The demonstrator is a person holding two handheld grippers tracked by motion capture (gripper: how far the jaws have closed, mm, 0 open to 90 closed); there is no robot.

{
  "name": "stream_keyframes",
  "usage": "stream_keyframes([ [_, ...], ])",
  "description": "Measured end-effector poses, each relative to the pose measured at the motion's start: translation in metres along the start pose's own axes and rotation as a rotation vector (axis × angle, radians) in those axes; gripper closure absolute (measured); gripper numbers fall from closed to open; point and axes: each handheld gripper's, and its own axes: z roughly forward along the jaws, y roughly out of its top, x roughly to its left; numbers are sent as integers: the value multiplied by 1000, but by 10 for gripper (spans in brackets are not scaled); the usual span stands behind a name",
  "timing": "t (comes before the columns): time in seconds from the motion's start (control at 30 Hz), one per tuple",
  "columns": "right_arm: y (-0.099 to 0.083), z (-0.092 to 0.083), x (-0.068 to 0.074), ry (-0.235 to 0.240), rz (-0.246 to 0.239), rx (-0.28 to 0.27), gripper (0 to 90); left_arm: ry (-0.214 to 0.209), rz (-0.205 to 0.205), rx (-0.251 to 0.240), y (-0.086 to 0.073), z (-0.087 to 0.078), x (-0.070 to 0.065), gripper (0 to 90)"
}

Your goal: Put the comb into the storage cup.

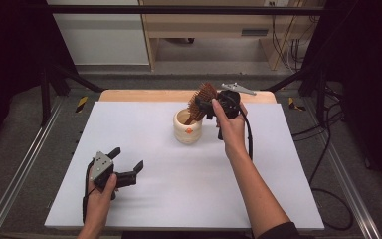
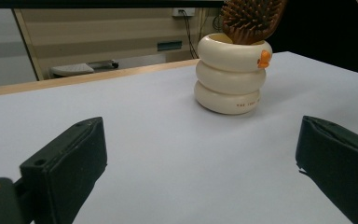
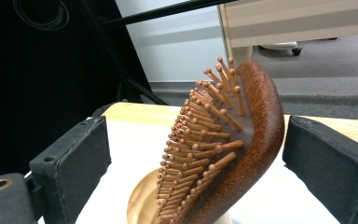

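Small, unreadable print low on the cream holder, orange duck emblem at rim.

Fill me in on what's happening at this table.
A person works with two handheld grippers. The right gripper is at a wooden hairbrush that stands handle-down in a cream ringed cup; its jaws are open on either side of the brush head, not pressing it. The left gripper sits open on the white table, apart from the cup.

A reddish-brown brush is showing copper bristles; the cream cup is wearing an orange mark at frame centre.
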Motion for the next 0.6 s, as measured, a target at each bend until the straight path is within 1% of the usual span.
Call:
stream_keyframes([
  [0.17, 1, -3, -1, -3, -14, 5, 72, 1, -3, 0, 0, 0, 0, 19],
  [0.23, 0, -4, -1, -12, -23, 10, 74, 2, -2, 0, 0, 0, 0, 19],
  [0.33, 2, -8, -1, -19, -36, 0, 77, 1, -1, 0, 0, 0, 0, 19],
  [0.43, 3, -10, -2, -20, -37, -6, 83, 1, -2, 0, 0, 0, 0, 19],
  [0.5, 3, -14, -3, -48, -53, -20, 110, 1, -1, 0, 0, 0, 0, 19],
  [0.53, 4, -15, -4, -54, -54, -30, 115, 1, -1, -1, 0, 0, 0, 19],
  [0.6, 5, -17, -5, -48, -44, -39, 112, 1, -2, -1, 0, 0, 0, 19],
])
